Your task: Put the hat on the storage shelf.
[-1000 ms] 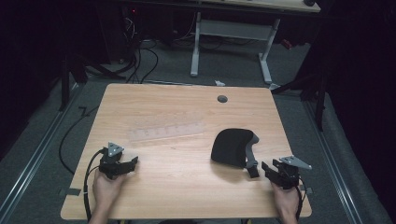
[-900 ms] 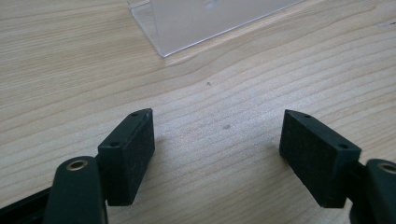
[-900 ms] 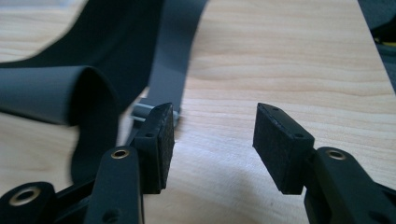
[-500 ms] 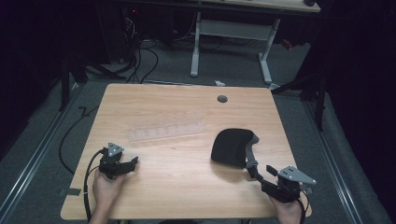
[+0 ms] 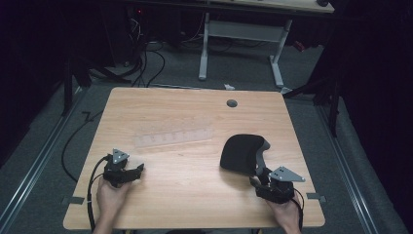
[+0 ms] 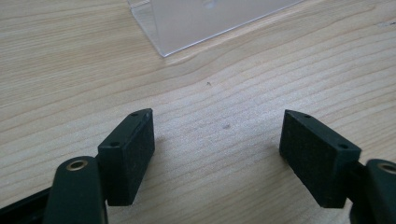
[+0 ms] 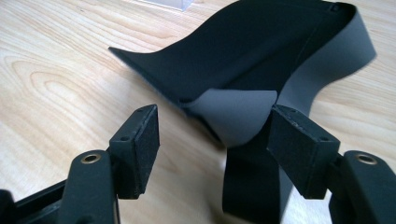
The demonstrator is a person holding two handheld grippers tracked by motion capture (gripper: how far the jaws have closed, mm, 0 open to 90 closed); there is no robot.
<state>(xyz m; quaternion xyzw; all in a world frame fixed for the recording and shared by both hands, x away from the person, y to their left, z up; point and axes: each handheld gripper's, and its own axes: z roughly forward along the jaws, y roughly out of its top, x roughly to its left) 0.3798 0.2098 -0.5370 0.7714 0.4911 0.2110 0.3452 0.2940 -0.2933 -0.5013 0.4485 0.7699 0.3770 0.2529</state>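
A black fabric pad (image 5: 240, 152) with a grey strap (image 5: 263, 148) lies on the right half of the wooden table (image 5: 195, 107). My right gripper (image 5: 260, 176) sits just in front of it, open. In the right gripper view the pad (image 7: 243, 51) rises ahead, and a fold of its grey strap (image 7: 233, 114) lies between the jaws of the right gripper (image 7: 215, 115) without being clamped. My left gripper (image 5: 139, 169) rests open at the front left. In the left gripper view the left gripper (image 6: 217, 135) has only bare wood between its jaws.
A long clear plastic tray (image 5: 173, 137) lies across the table's middle; its corner (image 6: 196, 23) is ahead of the left gripper. A round cable hole (image 5: 232, 103) sits near the far edge. Cables and a second table's legs (image 5: 204, 48) are on the floor beyond.
My right gripper has moved left and forward from the table's right edge up to the pad's strap. The left gripper has stayed where it was.
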